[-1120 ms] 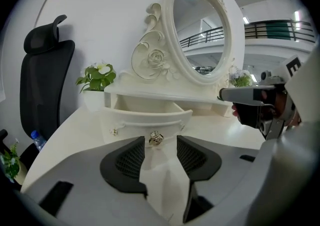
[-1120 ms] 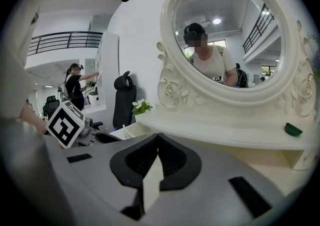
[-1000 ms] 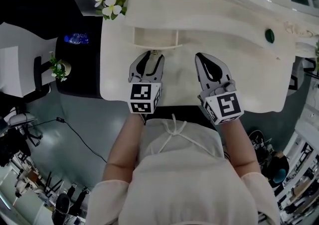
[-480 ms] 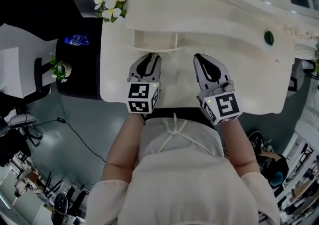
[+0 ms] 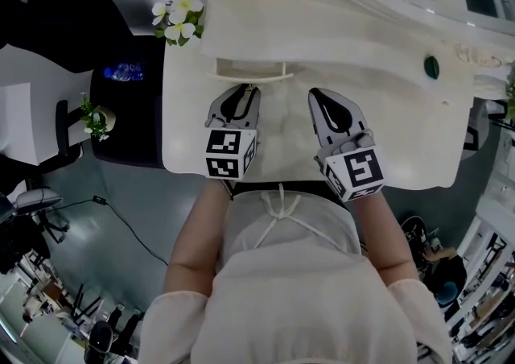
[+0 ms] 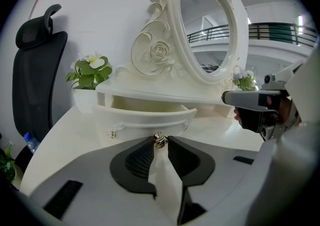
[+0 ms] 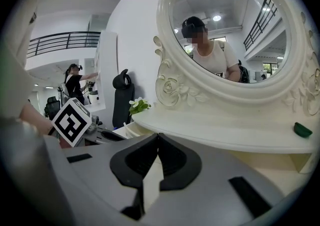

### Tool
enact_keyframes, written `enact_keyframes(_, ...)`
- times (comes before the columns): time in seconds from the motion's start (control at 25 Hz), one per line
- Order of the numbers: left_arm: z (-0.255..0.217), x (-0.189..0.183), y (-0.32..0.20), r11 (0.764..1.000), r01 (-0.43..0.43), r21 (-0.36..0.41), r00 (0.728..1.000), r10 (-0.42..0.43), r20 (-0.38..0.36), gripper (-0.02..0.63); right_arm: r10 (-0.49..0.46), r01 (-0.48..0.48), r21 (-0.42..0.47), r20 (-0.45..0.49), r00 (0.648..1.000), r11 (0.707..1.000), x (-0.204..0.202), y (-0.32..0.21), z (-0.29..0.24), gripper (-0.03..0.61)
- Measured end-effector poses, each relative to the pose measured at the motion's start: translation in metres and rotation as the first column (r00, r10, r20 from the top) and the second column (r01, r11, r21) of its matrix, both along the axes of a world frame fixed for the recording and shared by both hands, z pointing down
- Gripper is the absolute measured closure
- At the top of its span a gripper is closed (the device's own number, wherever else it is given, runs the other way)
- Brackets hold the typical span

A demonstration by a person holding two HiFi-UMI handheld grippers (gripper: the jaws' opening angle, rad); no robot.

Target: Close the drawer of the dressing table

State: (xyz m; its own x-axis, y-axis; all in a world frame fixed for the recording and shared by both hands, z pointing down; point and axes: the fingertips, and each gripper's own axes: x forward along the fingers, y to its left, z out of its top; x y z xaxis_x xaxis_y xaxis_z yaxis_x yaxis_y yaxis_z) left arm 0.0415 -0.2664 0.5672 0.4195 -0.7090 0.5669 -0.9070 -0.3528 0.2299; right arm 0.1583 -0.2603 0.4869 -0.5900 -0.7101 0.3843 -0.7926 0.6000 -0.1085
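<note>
Drawer stands open above the tabletop, our left gripper closing its jaws on the metal knob at its front. Our right gripper hovers beside, jaws together and empty; next we likely need a straight push inward

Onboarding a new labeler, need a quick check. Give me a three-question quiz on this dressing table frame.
1. True or false: the drawer is fully shut.
2. What sits between the left gripper's jaw tips? A) a cloth B) the drawer knob C) nothing
3. Fill in: the right gripper holds ____.
Key: 1 false, it stands pulled out. 2 B, the jaws are closing on the knob. 3 nothing, its jaws are together and empty.
</note>
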Motion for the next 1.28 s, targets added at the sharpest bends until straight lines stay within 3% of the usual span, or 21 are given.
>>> enact_keyframes(0.96,0.0,-0.001,-0.055,0.998,0.003,0.061,1.0,-0.004,0.018,0.512,-0.005,0.003,-0.047,-0.043,0.999,0.999,0.005,-0.03,0.01,0.572)
enact_keyframes(1.28,0.001,0.0,-0.056,0.999,0.006,0.041,1.0,-0.006,-0.009,0.508,0.003,-0.004,-0.028,-0.032,0.999,1.0,0.003,-0.033,0.001,0.572)
